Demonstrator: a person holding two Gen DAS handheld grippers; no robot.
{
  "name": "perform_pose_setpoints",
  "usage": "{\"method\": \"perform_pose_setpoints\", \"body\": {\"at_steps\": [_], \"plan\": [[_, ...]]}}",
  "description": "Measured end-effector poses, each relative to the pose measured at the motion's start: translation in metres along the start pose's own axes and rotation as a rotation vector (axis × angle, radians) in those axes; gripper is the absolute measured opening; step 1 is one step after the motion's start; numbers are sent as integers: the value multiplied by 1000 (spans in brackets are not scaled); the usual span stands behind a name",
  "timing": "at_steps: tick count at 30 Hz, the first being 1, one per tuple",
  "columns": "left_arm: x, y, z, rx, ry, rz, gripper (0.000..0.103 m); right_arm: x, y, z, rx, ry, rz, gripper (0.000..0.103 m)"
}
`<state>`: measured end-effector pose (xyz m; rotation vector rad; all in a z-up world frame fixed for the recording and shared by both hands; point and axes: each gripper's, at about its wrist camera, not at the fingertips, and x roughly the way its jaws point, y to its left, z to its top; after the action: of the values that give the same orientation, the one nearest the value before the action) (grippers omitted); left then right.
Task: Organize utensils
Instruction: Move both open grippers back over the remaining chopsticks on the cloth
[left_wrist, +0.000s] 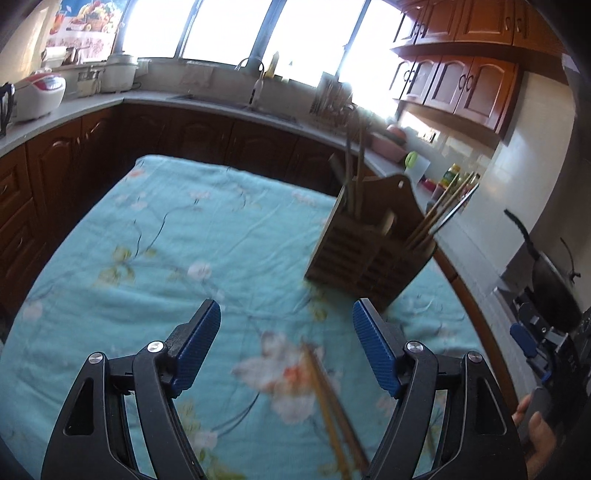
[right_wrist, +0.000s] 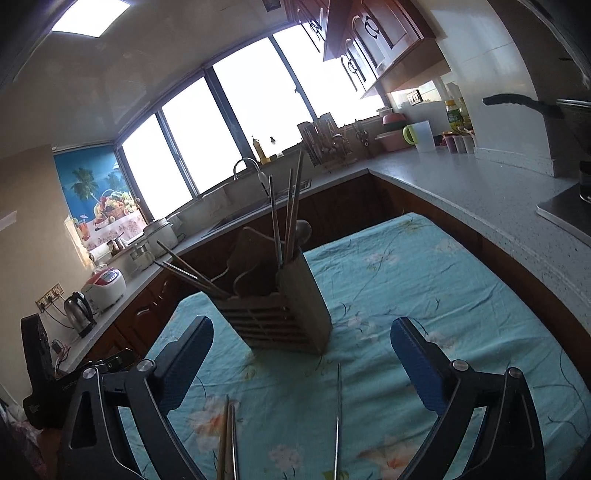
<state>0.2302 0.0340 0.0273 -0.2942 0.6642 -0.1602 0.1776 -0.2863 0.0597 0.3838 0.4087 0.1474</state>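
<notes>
Both pairs of fingers stand wide apart with nothing between the pads: the left gripper (left_wrist: 286, 345) hangs over the near part of the table (left_wrist: 110, 258) with its flowered turquoise cloth, and the right gripper (right_wrist: 302, 360) does the same from the other side.

The wooden holder (right_wrist: 280, 306) stands upright toward the far edge of the table, already carrying chopsticks in both end compartments. Left to sort, a pair of wooden chopsticks (left_wrist: 334, 410) lies on the cloth by the near edge, just under the left gripper's right-hand finger (left_wrist: 375, 349); the left view is blurred, so how many sticks make up that bundle is uncertain. In the right view a thin metal stick (right_wrist: 338, 417) lies on its own beside them, nearly in line with the right gripper.

The step looks like a pickup. It would go best if each gripper came down square across its sticks, pads either side near the middle of the length, and closed low enough to catch them without bunching the loose cloth.

The handles leaning out of the holder could foul a stick brought in at a slant. A counter (right_wrist: 480, 192) runs close along the table's side, with a pan (left_wrist: 550, 284) and bottles on it, well clear of the work.
</notes>
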Motion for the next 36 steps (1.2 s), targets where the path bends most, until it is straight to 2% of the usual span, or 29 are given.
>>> {"method": "perform_pose_setpoints", "body": {"at_steps": [6, 15, 23, 36], "plan": [[-6, 12, -28, -25, 56, 20, 76, -9, -7, -28, -1, 54, -27, 98], [2, -3, -62, 14, 146, 8, 76, -14, -6, -61, -34, 126, -51, 98], [21, -24, -78, 86, 229, 26, 76, -13, -6, -66, -56, 155, -69, 98], [45, -32, -81, 134, 290, 71, 74, 3, -11, -70, -61, 209, -75, 97]]}}
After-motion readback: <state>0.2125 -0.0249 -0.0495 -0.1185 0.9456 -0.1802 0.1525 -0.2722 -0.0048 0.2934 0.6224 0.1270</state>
